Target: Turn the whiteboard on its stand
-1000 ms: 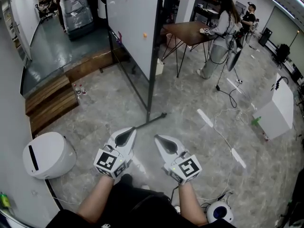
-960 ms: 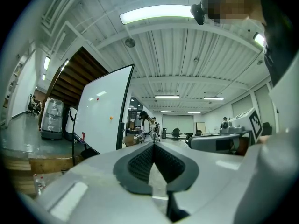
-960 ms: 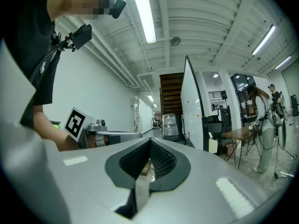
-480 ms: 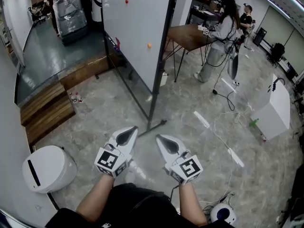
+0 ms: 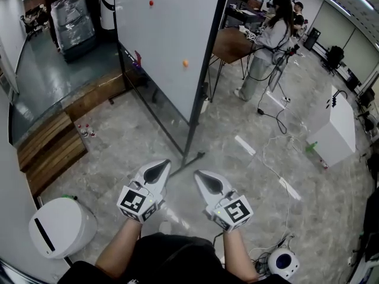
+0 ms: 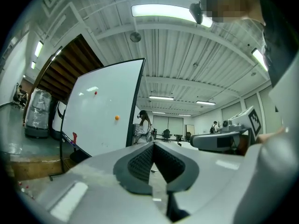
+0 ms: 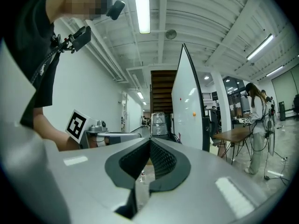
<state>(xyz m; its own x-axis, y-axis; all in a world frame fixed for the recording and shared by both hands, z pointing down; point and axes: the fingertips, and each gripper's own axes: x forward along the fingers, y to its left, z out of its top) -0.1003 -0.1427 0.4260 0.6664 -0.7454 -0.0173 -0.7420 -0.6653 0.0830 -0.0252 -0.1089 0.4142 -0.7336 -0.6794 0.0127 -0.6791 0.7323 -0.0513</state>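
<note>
FACING THE BOARD: A person with a two-fingered tool in each hand stands before a tall whiteboard (image 5: 169, 46) in an open workshop. The left gripper (image 5: 162, 164) and the right gripper (image 5: 201, 176) are held side by side and point level towards the board. Neither touches it. The fingers of each are pressed together at their tips, with nothing pinched between them.

The whiteboard stands upright in its black-framed stand on the grey marbled floor (image 5: 136, 129), well ahead of both grippers. Its white face is turned towards the left of the head view. A red magnet (image 5: 151, 3) and an orange magnet (image 5: 185, 63) cling to that face. One black foot of the stand (image 5: 192, 157) rests on the floor, just beyond the left gripper's tip as the head camera sees it. In the right gripper view the board appears almost edge-on.

At the left, wooden steps (image 5: 50, 149) meet a darker raised floor where a plastic-wrapped load (image 5: 71, 19) stands. A rounded white bin (image 5: 62, 226) sits close by the person's left side. Beyond the board a second person (image 5: 267, 40) stands at a wooden desk (image 5: 231, 43). A white cabinet (image 5: 334, 126) stands off to the right, with cables (image 5: 275, 152) trailing over the floor beside it.
</note>
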